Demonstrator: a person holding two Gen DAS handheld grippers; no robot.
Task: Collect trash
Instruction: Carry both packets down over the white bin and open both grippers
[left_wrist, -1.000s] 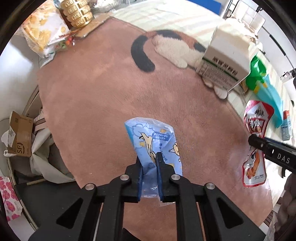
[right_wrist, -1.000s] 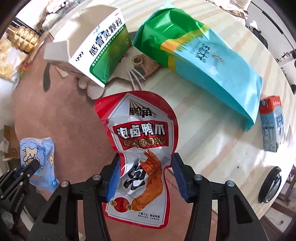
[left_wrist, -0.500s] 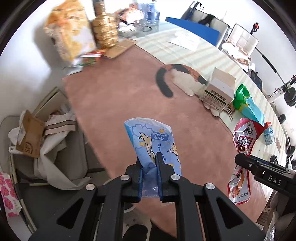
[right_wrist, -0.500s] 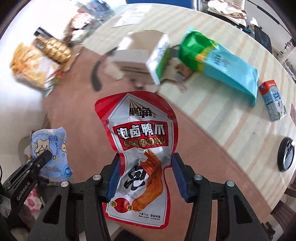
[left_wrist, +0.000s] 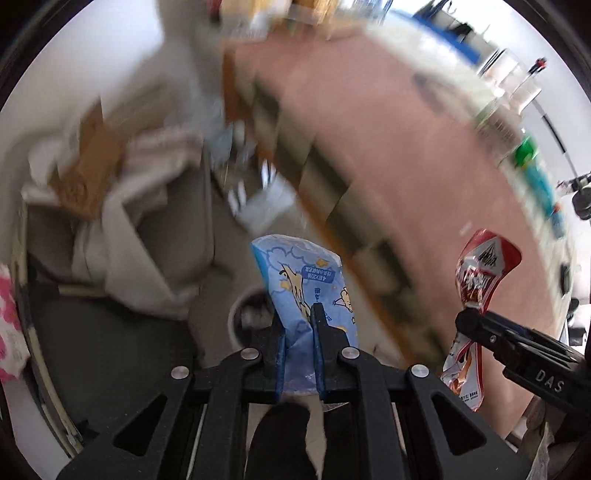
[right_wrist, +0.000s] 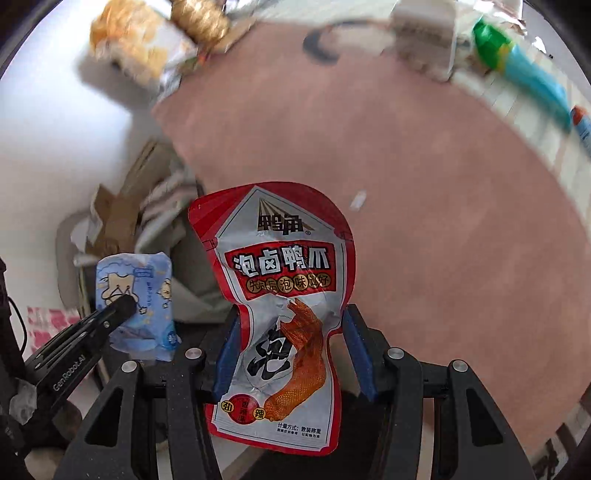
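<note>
The broad pinkish-brown mat covering the desk takes up most of the right wrist view, with unsorted packaging along its far edge: a white carton and a green-and-teal plastic bag, both blurred. Off the desk's near edge, low down, lies a heap of torn brown cardboard and white wrapping, probably a waste pile. A small round pale bin shows on the floor right under the left claw, likely the drop target.

The right claw pinches a red-and-silver foil snack pouch printed with a duck foot at its narrow waist, so the pouch stands upright and flat. The left claw is pressed together on the lower part of a crumpled light-blue cartoon-printed plastic wrapper, which sticks up beyond the tips. Both pieces hang clear of the desk, side by side, apparently so they can be let go together.
</note>
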